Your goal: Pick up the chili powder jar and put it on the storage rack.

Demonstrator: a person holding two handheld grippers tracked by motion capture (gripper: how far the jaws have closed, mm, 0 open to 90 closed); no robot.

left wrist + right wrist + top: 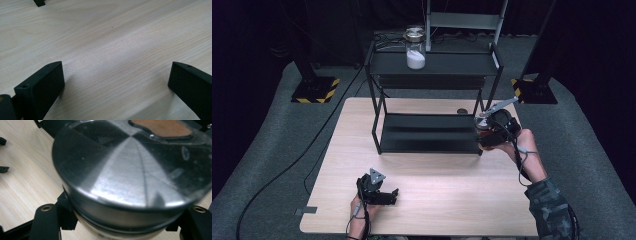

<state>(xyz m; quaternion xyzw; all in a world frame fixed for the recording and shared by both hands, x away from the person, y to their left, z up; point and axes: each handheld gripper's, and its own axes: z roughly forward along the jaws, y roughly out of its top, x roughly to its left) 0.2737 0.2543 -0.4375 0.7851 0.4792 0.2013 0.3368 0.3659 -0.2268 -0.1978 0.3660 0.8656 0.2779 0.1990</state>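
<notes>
Resting idle on the wooden table (pixel 437 200), left gripper (pixel 384 194), jaws standing wide with nothing between them. Gripping a metal-lidded jar (pixel 135 170) just below the lid, right gripper (pixel 485 135), at the right end of the black shelf rack (pixel 432 135). Possibly slipping on smooth glass; possibly clipping the rack's right post (pixel 493 85) while travelling toward a shelf, perhaps beside the jar of white powder (pixel 415 49)

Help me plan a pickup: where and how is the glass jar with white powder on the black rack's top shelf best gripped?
Grip the glass jar with white powder around its upright round body under the metal lid, coming level from the table side; that side looks open, with rack rails at the ends.
</notes>
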